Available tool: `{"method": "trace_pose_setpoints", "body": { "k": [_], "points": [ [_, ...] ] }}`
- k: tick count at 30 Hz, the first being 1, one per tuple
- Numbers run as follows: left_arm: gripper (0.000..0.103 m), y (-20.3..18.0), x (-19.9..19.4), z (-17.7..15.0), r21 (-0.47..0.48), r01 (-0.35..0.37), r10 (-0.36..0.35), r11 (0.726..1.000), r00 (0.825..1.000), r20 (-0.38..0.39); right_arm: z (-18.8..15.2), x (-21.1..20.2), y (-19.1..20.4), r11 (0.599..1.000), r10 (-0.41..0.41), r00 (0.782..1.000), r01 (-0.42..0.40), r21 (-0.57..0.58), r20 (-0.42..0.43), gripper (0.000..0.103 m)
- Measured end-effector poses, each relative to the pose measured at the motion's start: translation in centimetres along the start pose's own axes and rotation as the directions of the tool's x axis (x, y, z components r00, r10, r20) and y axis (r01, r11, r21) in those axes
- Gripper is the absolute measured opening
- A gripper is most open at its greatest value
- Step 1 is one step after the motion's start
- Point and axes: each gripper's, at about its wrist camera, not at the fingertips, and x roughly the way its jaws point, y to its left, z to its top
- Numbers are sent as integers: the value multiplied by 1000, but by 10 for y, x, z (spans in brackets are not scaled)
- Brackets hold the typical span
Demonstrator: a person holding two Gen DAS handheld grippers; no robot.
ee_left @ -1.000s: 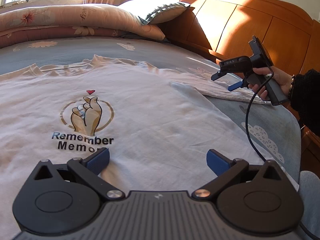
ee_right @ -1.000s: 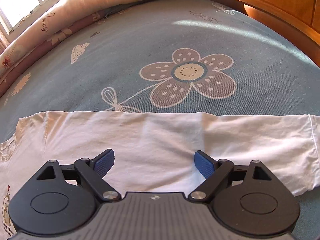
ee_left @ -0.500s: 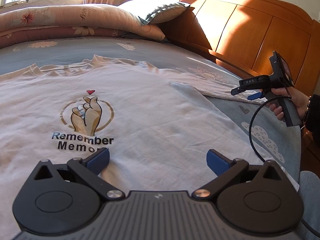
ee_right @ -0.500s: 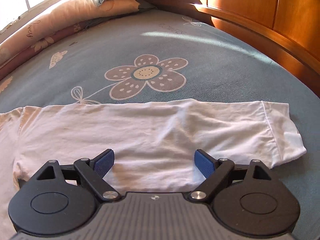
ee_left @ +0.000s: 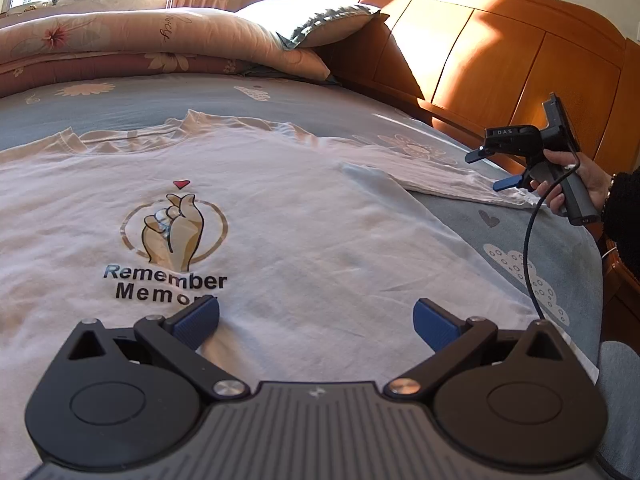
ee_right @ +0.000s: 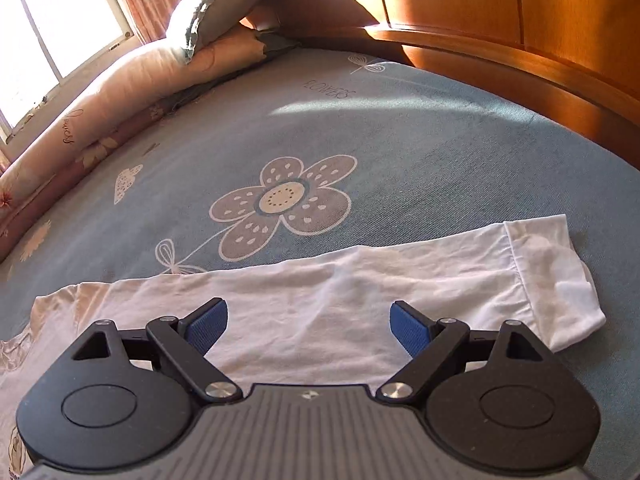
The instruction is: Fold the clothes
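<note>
On bed [ee_left: 280, 104]: white T-shirt [ee_left: 304, 240] flat, soft, limp, light. Grab sleeve [ee_right: 552, 276] at cuff hem. Right tool [ee_right: 308, 326], left tool [ee_left: 316, 316] both wide apart, empty.

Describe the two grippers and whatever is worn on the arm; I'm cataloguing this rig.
Each gripper, left and right, has a black body with round hubs, a ribbed grey centre and blue ribbed pads. The right one shows white "DAS" lettering, a grey handle and a black cable. The wrist wears a black sleeve and a bracelet.
</note>
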Motion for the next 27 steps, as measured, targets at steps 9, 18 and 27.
{"method": "trace_pose_setpoints", "body": {
  "k": [9,18,27],
  "points": [
    [102,0,0,0,3,-2,2,1000,1000,-1,23,16,-6,998,-63,997,62,24,42,91],
    [102,0,1,0,1,0,0,1000,1000,-1,13,46,46,992,76,997,-79,-94,-33,91],
    [102,0,1,0,3,-1,1,1000,1000,-1,10,22,56,998,28,998,-25,-54,56,91]
  ]
}}
